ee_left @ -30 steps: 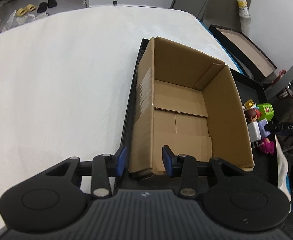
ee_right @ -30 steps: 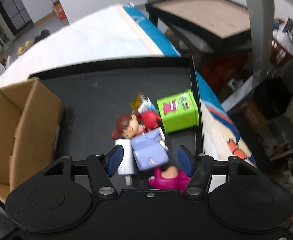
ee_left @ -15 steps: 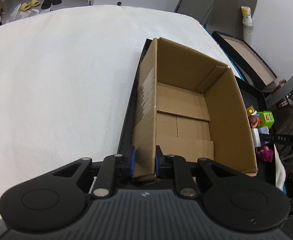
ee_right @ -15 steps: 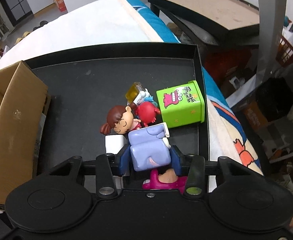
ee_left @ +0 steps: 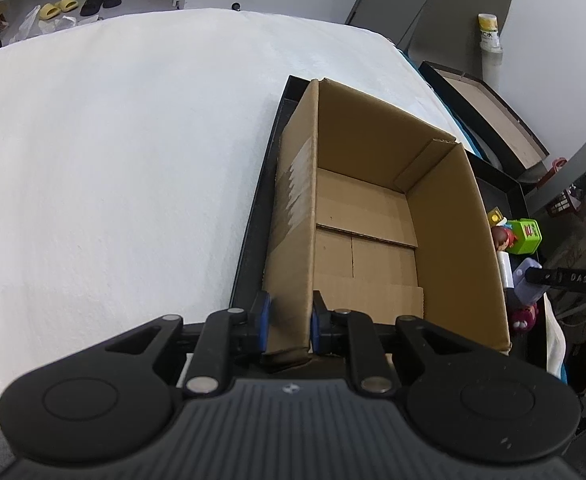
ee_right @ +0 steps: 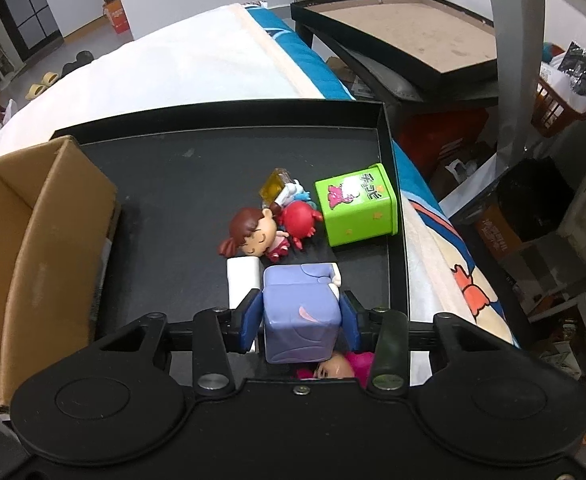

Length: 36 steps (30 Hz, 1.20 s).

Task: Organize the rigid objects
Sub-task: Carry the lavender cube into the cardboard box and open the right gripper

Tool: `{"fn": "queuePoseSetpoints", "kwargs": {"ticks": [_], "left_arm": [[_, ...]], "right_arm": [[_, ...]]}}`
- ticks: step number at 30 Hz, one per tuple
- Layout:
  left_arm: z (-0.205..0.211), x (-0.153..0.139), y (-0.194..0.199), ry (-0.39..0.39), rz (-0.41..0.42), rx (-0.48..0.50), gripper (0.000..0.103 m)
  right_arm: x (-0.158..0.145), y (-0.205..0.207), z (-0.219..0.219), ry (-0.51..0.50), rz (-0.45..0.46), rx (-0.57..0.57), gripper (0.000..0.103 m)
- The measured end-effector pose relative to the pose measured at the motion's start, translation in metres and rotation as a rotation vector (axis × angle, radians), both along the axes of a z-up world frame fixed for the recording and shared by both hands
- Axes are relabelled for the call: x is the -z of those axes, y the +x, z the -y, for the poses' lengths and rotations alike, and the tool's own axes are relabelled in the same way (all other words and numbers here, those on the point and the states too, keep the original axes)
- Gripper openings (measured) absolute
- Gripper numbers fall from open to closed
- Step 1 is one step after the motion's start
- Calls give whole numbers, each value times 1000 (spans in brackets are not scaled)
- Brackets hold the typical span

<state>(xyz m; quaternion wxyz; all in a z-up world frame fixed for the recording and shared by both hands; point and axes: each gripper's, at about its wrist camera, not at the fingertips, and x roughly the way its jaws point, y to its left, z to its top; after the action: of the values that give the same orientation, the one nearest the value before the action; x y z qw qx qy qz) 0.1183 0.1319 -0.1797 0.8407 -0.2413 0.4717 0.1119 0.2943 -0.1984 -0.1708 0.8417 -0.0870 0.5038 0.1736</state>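
Observation:
An open, empty cardboard box stands on a black tray. My left gripper is shut on the box's near left wall. My right gripper is shut on a lavender cube toy and holds it just above the tray. Beside it lie a brown-haired doll, a red crab toy, a green tin box, a white block and a yellow-capped piece. A pink doll lies partly hidden under the right gripper. The box also shows in the right wrist view.
The tray sits on a white sheet covering a bed. A dark framed board on a table stands behind the tray. Shelves and a basket are at the right. Shoes lie on the far floor.
My left gripper closed onto the box's left wall. My right gripper closed on the lavender cube toy and lifted it slightly.

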Motion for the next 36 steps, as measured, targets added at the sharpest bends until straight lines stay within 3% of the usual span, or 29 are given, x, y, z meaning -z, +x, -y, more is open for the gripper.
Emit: {"fn": "queuePoseSetpoints", "kwargs": {"ticks": [6, 22, 36], "left_arm": [[-2, 1, 1, -7, 6, 7, 18], [-7, 3, -4, -38, 33, 25, 21], [-14, 5, -5, -69, 47, 51, 21]], "right_arm": [[-20, -6, -8, 12, 4, 9, 41], [-88, -25, -69, 32, 90, -100, 41], [-101, -41, -140, 63, 108, -202, 41]]}}
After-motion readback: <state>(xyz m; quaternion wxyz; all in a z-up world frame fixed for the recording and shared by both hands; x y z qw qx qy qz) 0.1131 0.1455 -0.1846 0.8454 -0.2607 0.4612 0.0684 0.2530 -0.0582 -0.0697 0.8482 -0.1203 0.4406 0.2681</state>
